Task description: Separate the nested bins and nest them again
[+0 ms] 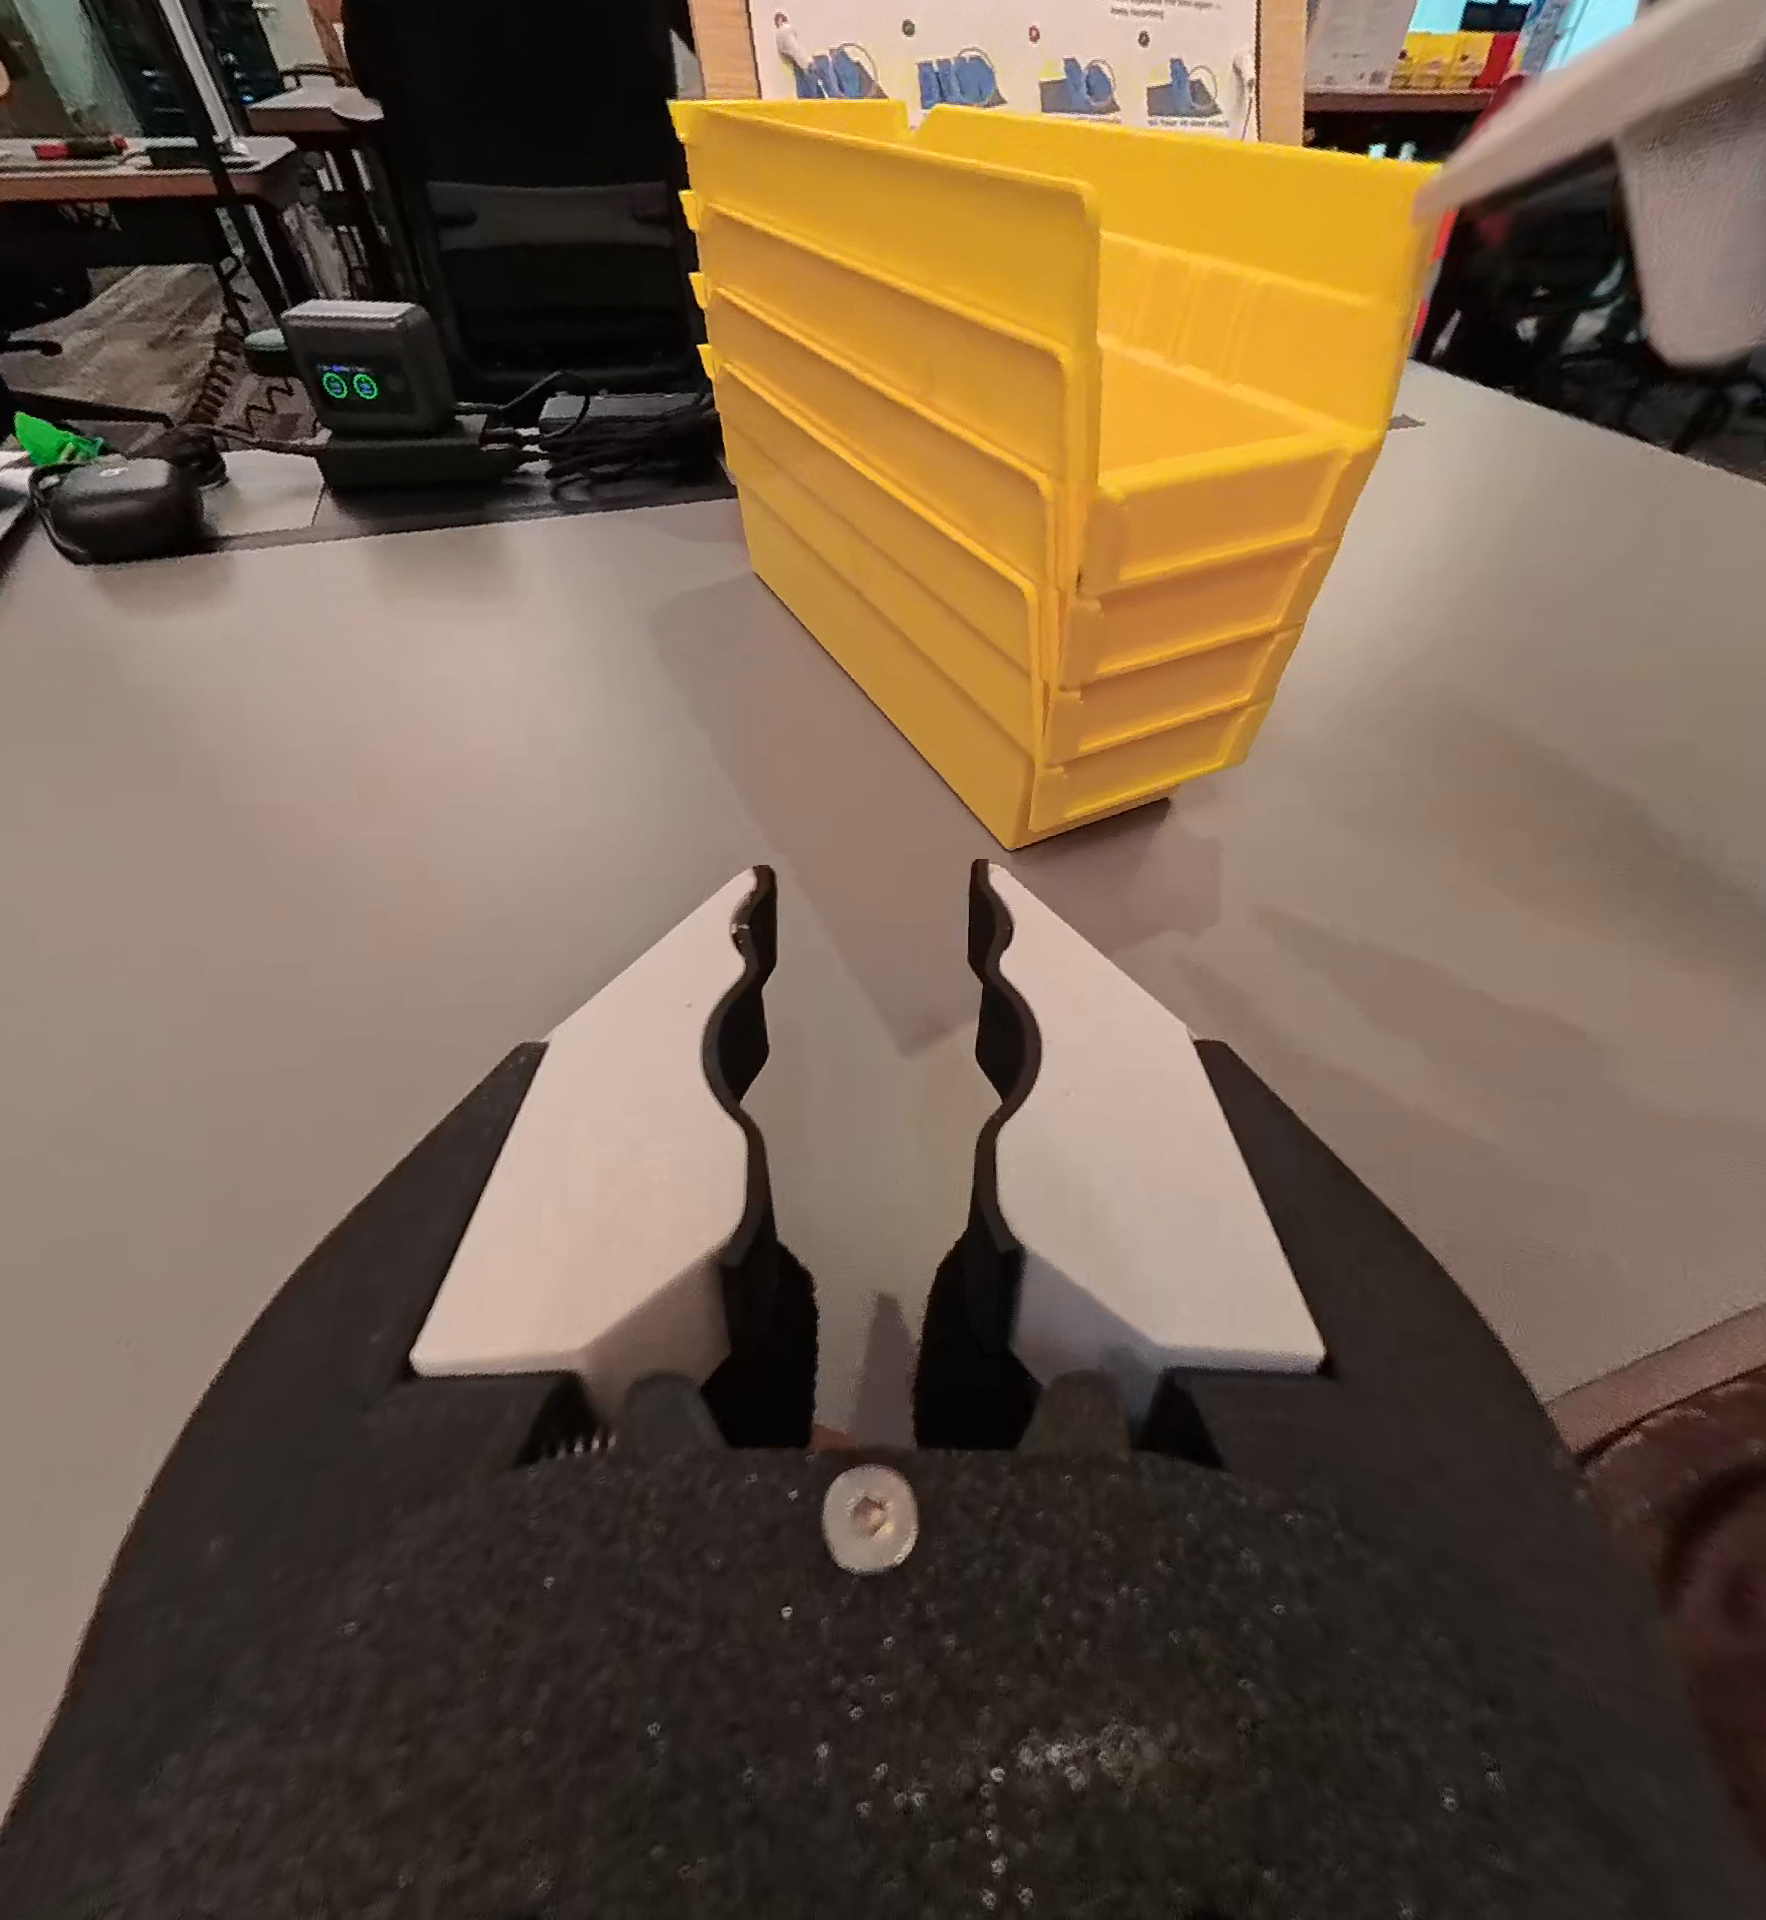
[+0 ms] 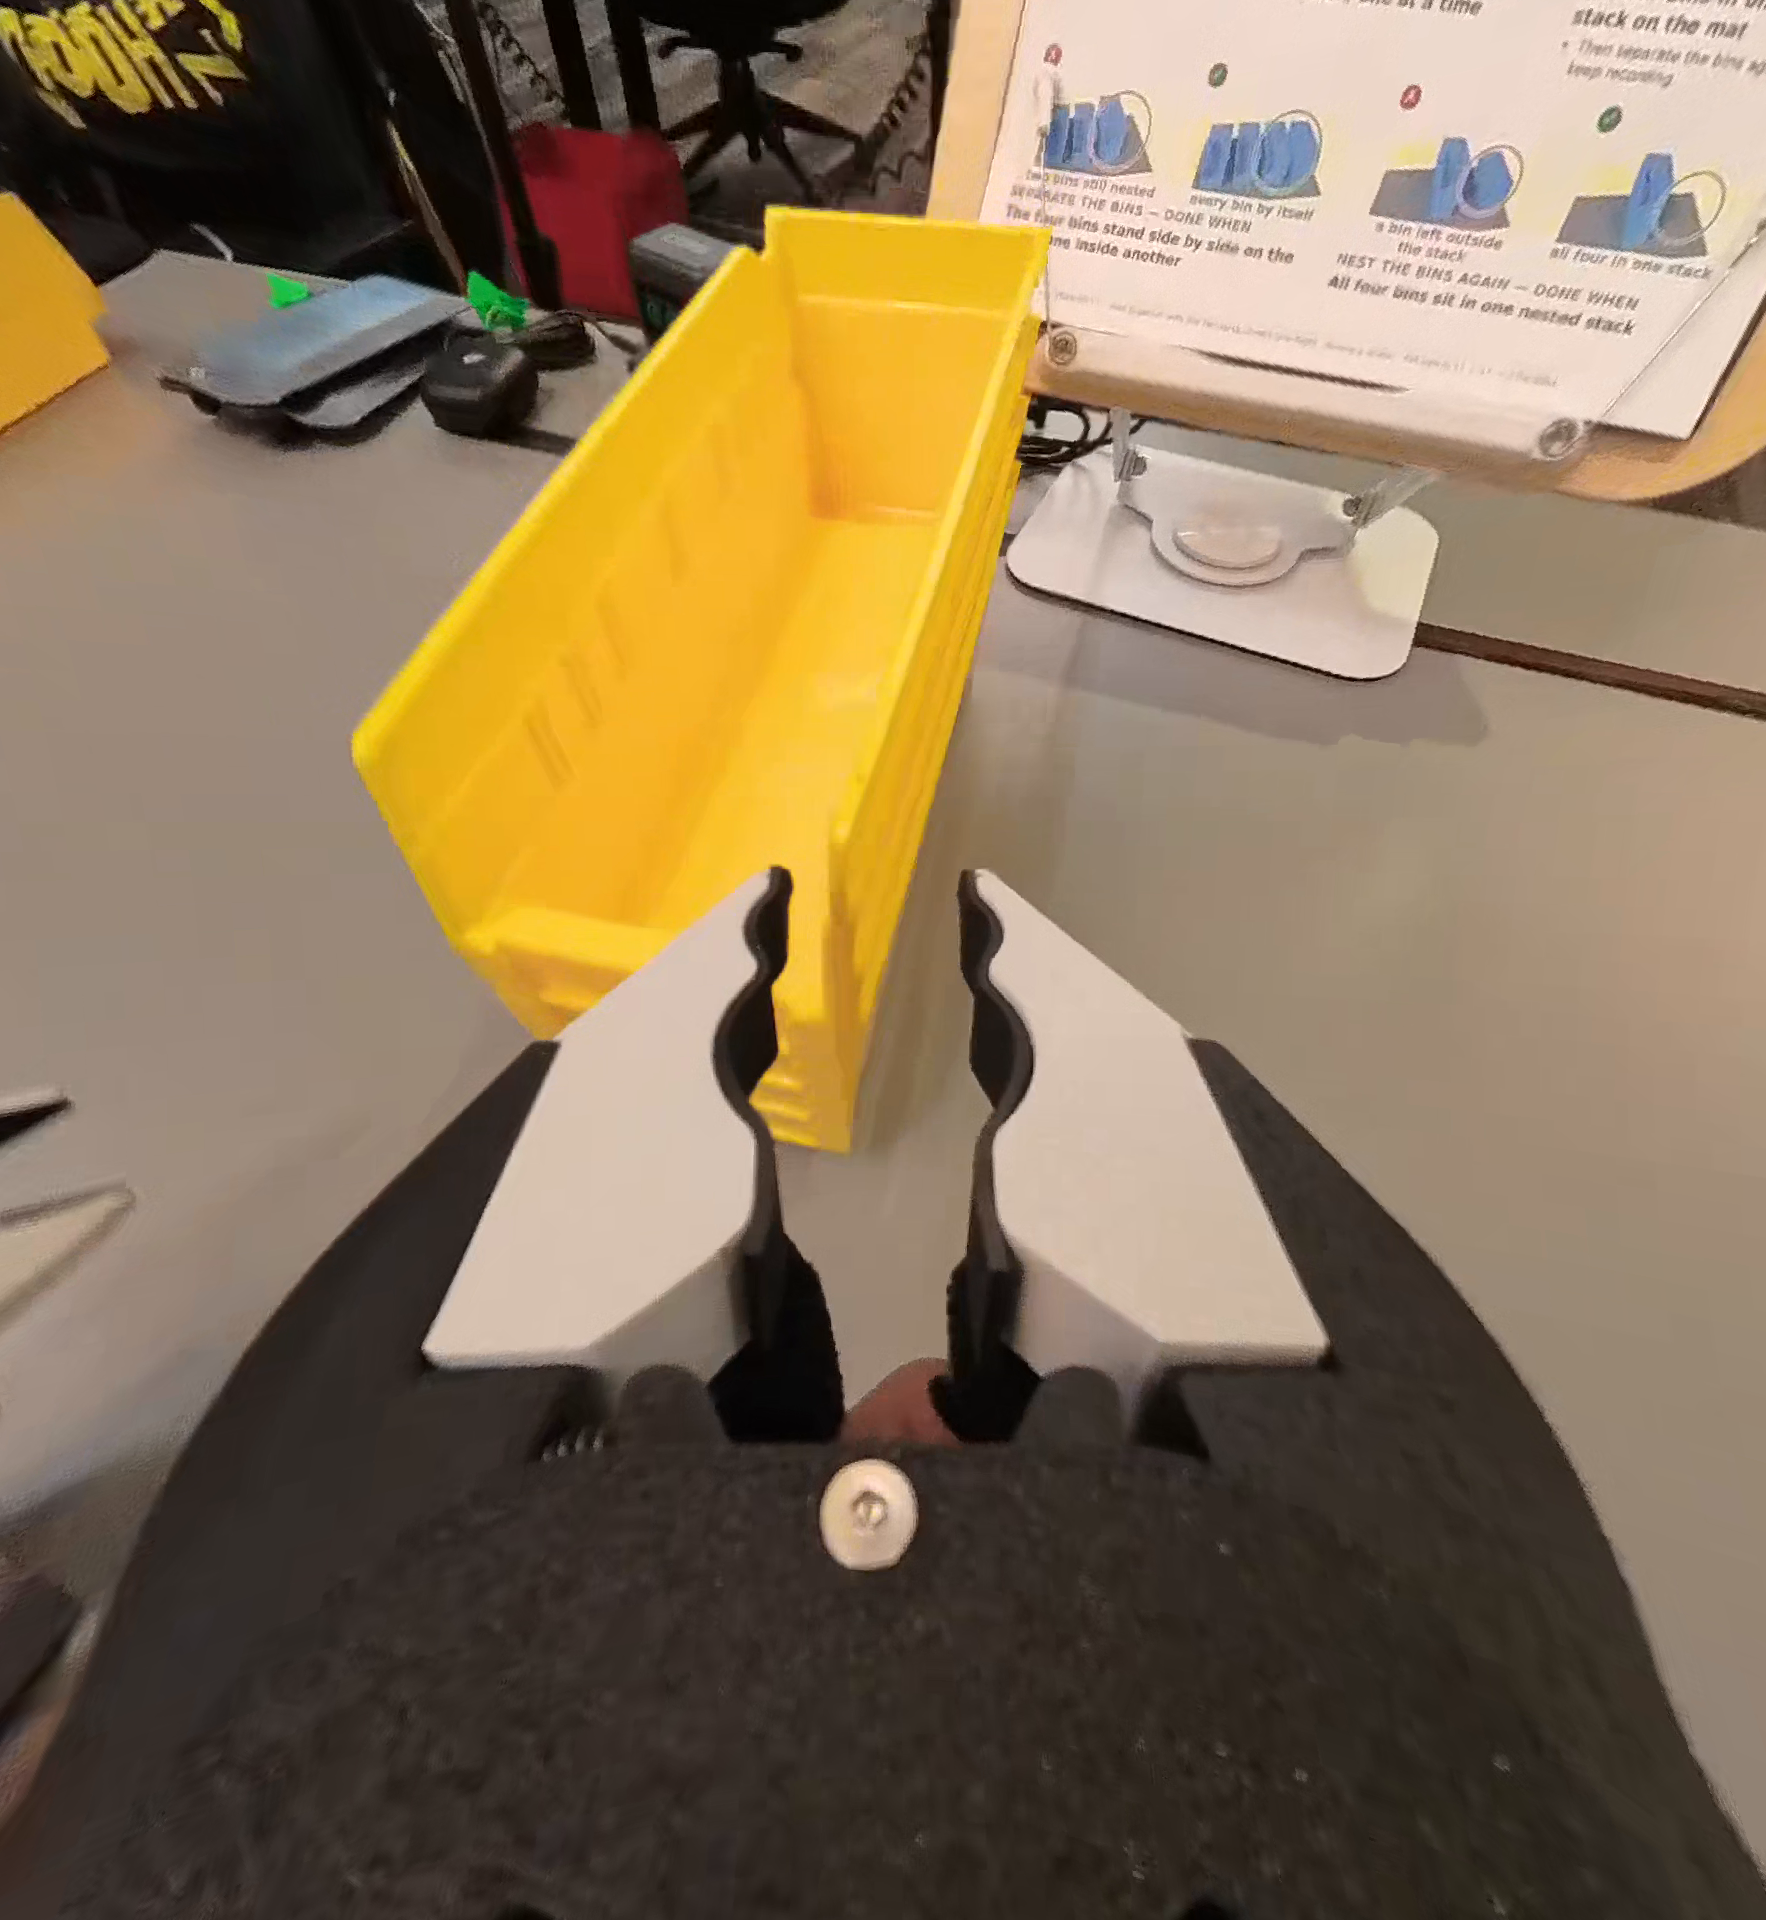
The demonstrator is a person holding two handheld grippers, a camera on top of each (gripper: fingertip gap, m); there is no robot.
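four yellow bins (image 1: 972, 488) sat nested in one stack, upright on the grey desk (image 1: 339, 831), toward its far edge beside a sign stand (image 2: 1222, 582). the left gripper (image 1: 872, 894) hovered short of the stack, fingers released with a gap and holding nothing. the right gripper (image 2: 872, 899) hung over the stack's near right corner, fingers parted, empty, the wall seen between them.

Nested bins (image 1: 1014, 499): solid yellow. Table (image 1: 339, 779): plain grey. Left gripper (image 1: 874, 883) and right gripper (image 2: 874, 894): pale grey fingers, black pads, speckled black bodies.
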